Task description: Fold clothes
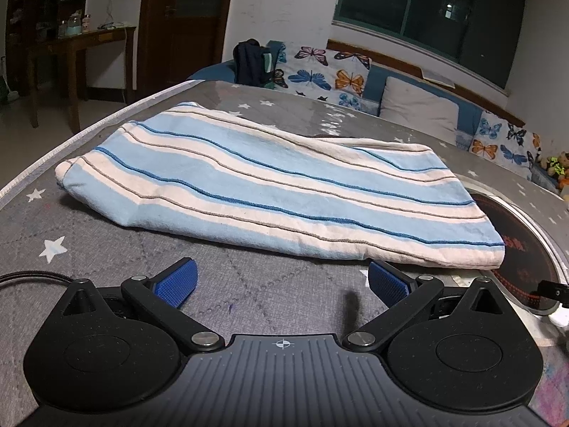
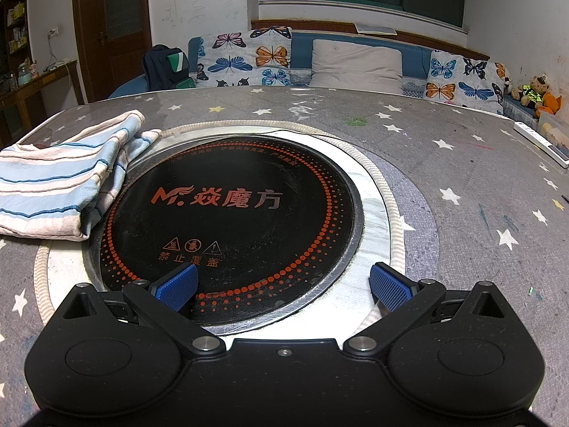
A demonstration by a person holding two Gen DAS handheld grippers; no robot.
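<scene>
Hovering low over the grey star-printed tablecloth (image 1: 117, 220), the left gripper (image 1: 282, 279) has its blue ribbed pads spread wide with nothing between them. Just ahead of it lies the light-blue and cream striped cotton garment (image 1: 256, 192), already doubled into a thick, roughly rectangular bundle, its near folded edge close to the right-hand pad but not touching it.

The right gripper (image 2: 283, 281) is likewise wide open and empty, poised above the round black glass induction hob (image 2: 234, 206) set into the table, which bears orange lettering and a ring of orange dots. In this view the striped garment (image 2: 60, 185) sits to the left, one corner overlapping the hob's steel rim, well apart from the right gripper.

By my reading, the fold is far along, perhaps finished: the cloth is layered and lies flat, and neither tool is engaged with it. If another fold is wanted, the next move calls for pinching the near edge at two points and carrying it across evenly; the thick layers may slip apart unless both are caught.

A translucent plastic box (image 2: 553, 124) stands at the table's far right edge; its contents are too indistinct to name.
</scene>
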